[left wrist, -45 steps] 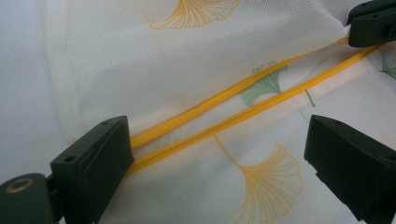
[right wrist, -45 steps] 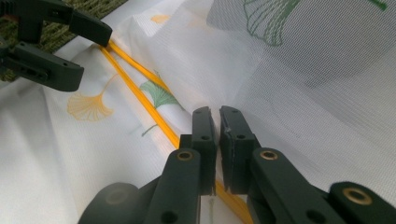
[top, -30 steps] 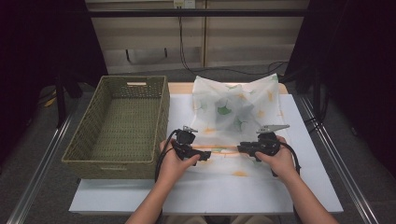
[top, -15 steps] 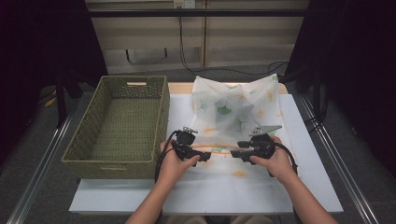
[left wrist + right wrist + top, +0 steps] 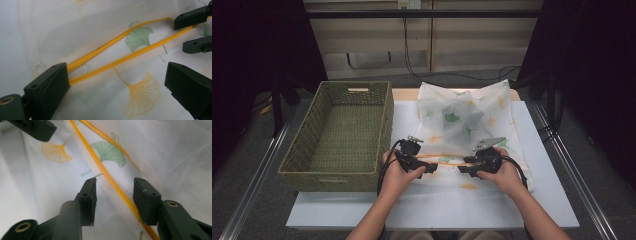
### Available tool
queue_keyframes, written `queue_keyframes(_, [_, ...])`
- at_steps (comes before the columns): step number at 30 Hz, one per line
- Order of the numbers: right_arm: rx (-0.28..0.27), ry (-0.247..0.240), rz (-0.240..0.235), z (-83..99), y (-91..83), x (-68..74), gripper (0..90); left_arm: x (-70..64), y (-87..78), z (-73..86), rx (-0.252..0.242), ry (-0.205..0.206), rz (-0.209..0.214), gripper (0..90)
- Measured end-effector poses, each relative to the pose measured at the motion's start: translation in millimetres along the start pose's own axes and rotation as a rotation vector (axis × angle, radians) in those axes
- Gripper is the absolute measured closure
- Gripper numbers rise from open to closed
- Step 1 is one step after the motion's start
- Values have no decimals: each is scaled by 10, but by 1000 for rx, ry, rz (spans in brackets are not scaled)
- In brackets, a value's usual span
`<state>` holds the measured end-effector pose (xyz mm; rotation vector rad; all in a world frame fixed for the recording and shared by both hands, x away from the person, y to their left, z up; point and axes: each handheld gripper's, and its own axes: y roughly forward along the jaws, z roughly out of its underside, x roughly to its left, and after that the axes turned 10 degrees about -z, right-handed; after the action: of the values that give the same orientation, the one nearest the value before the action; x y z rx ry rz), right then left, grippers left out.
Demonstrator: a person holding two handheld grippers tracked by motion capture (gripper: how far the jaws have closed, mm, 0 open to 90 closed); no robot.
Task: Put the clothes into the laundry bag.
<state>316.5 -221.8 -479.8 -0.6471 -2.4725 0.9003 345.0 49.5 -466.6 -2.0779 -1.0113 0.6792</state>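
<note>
A white mesh bag [image 5: 462, 117] printed with green and yellow ginkgo leaves lies flat on the table, with its orange zipper [image 5: 447, 159] running across its near end. My left gripper [image 5: 430, 168] rests at the zipper's left part and my right gripper [image 5: 463, 168] at its right part, tips facing each other. In the left gripper view the gripper [image 5: 117, 85] stands wide open over the mesh, with the two parted zipper bands [image 5: 120, 60] starting at its left jaw. In the right gripper view the gripper [image 5: 115, 187] is open and straddles one zipper band [image 5: 110, 180].
A large empty woven basket [image 5: 342, 135] stands at the left, right beside the bag. The white tabletop [image 5: 542, 200] has bare room in front and to the right. Metal rails run along both table sides, and cables hang at the back.
My right gripper has slid a little left toward the left one along the zipper. Both grippers sit slightly nearer the front edge than a second ago.
</note>
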Motion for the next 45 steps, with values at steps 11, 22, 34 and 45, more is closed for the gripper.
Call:
queue_keyframes(11, [15,-44,25,-3,23,19,821,27,-73,-11,-6,-1,4,52])
queue_keyframes(22, [-9,-16,26,11,-1,16,900,4,-99,23,0,0,5,52])
queue_keyframes(34, [-79,-5,25,63,-194,-13,899,2,-124,31,3,-6,-11,62])
queue_keyframes(45, [-124,10,37,144,-286,-55,897,26,-136,64,19,-23,10,106])
